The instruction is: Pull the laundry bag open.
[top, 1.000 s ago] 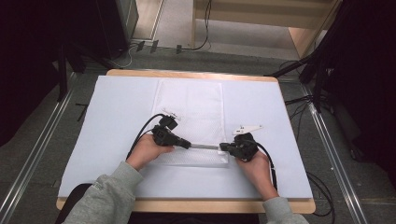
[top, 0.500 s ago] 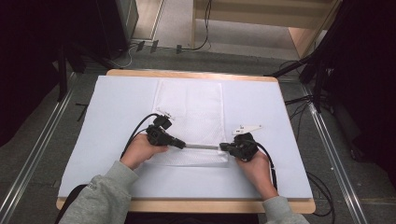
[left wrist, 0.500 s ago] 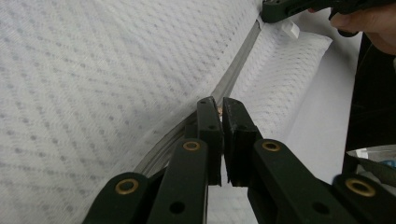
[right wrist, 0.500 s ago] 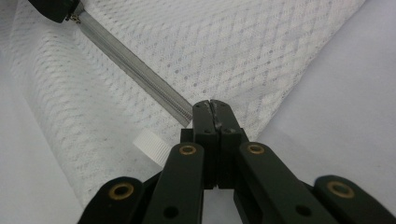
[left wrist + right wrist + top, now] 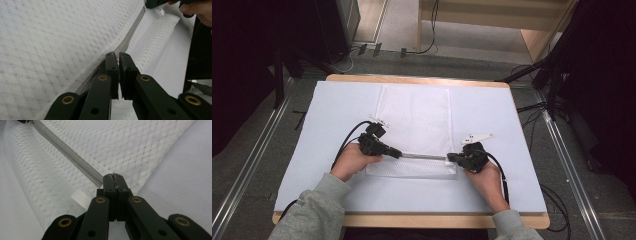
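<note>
A white mesh bag (image 5: 417, 115) lies flat on the table mat, with a grey zipper (image 5: 424, 156) running along its near part. My left gripper (image 5: 399, 154) is at the zipper's left end, shut on the small brass zipper pull (image 5: 117, 59). The mesh (image 5: 50, 37) rises beside the jaws and the zipper tape (image 5: 130, 37) stretches away from them. My right gripper (image 5: 449, 158) is shut on the bag's edge at the zipper's right end (image 5: 112, 177), next to a white ribbed tag (image 5: 81, 198). The zipper (image 5: 67, 152) runs taut between the two grippers.
The pale mat (image 5: 337, 105) covers a wooden table (image 5: 412, 80). Black cables trail from both grippers over the mat. Metal rails (image 5: 247, 170) run along the floor on both sides, and dark equipment and a wooden frame (image 5: 537, 40) stand beyond the far edge.
My left gripper has slid leftward along the zipper line, so the stretch of zipper between the grippers is longer. The right gripper has stayed where it was.
</note>
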`<state>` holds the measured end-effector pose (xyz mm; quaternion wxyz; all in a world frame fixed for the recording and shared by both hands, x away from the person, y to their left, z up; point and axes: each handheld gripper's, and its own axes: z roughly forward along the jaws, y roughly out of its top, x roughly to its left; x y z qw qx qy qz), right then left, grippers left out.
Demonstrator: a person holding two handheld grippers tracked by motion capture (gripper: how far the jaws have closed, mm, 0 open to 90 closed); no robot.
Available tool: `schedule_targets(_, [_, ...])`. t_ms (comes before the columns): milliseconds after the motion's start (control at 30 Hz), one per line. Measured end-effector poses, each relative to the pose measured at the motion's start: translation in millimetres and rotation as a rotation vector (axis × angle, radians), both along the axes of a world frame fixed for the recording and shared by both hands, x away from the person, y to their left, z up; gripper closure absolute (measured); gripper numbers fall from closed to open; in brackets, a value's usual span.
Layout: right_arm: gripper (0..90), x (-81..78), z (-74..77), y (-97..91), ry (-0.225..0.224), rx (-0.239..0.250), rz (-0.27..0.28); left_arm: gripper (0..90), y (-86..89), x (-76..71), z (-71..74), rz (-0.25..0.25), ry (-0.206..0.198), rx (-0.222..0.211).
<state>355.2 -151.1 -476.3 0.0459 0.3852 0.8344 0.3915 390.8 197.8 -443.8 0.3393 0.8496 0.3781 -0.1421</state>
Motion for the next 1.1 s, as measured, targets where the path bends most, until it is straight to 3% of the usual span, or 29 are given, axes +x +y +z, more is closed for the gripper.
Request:
schedule_targets(333, [90.0,0.9,0.3,0.3,0.005,-0.001,-0.001,88.6,19.9,-6.1,5.2,0.025,-0.027,-0.007])
schedule_targets(1100, [90.0,2.2,-0.1,-1.0,0.008,0.007,0.01,88.6,65.4,-13.9,5.0,0.09,-0.016,0.012])
